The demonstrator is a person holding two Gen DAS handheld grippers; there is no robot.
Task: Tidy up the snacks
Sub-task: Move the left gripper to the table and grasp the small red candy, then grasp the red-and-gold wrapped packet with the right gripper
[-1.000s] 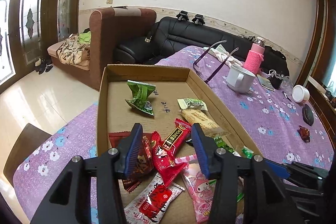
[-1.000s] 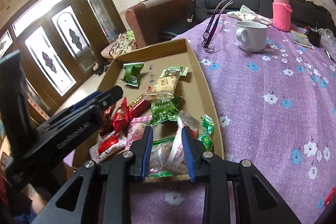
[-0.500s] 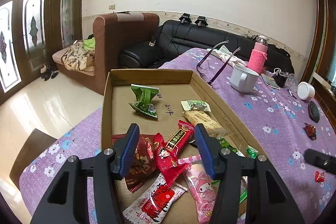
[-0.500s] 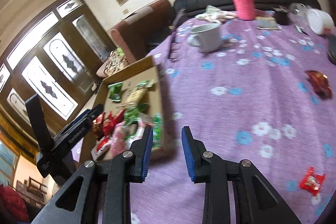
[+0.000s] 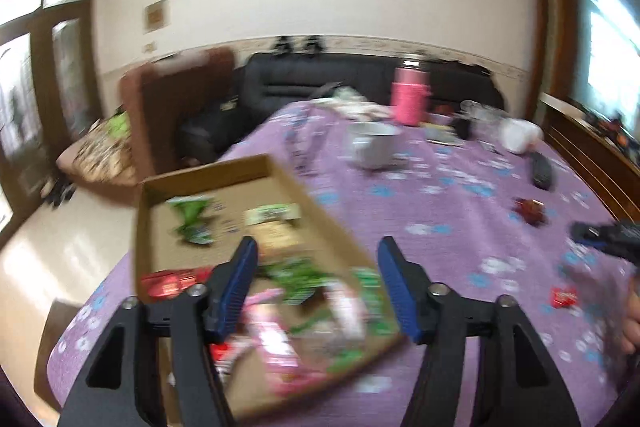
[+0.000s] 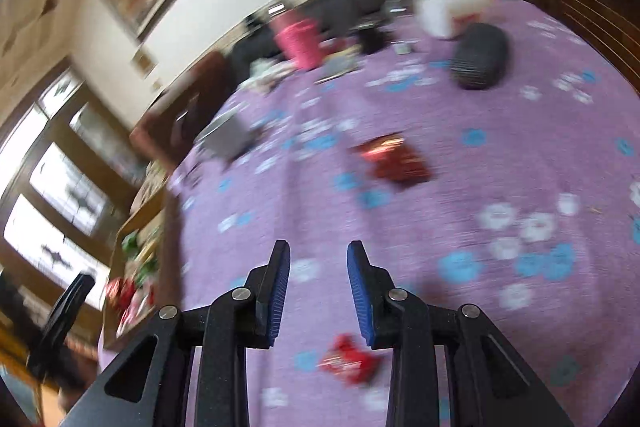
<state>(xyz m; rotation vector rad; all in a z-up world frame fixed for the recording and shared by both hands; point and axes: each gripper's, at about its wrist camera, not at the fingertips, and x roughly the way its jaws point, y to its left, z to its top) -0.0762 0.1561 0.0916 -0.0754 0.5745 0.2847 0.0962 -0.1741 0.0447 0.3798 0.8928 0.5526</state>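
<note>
A shallow cardboard box [image 5: 224,173] lies on the purple flowered tablecloth and holds several snack packets, green, red and pink. My left gripper [image 5: 316,259] is open and empty above the box's near right corner. My right gripper [image 6: 318,263] is open and empty over the cloth, right of the box [image 6: 132,223]. A small red snack packet [image 6: 348,361] lies on the cloth just below its fingertips. A dark red packet [image 6: 394,157] lies farther ahead. Both also show in the left wrist view, the small one [image 5: 563,297] and the dark one [image 5: 529,209]. Both views are motion-blurred.
A grey mug [image 5: 374,145], a pink bottle [image 5: 410,101], a white lid [image 5: 520,135] and a black oval case [image 6: 480,57] stand on the far part of the table. A black sofa [image 5: 320,83] and brown armchair [image 5: 172,111] lie beyond.
My right gripper has swung right, away from the box, to above the small red packet. My left gripper has turned right and lifted a little.
</note>
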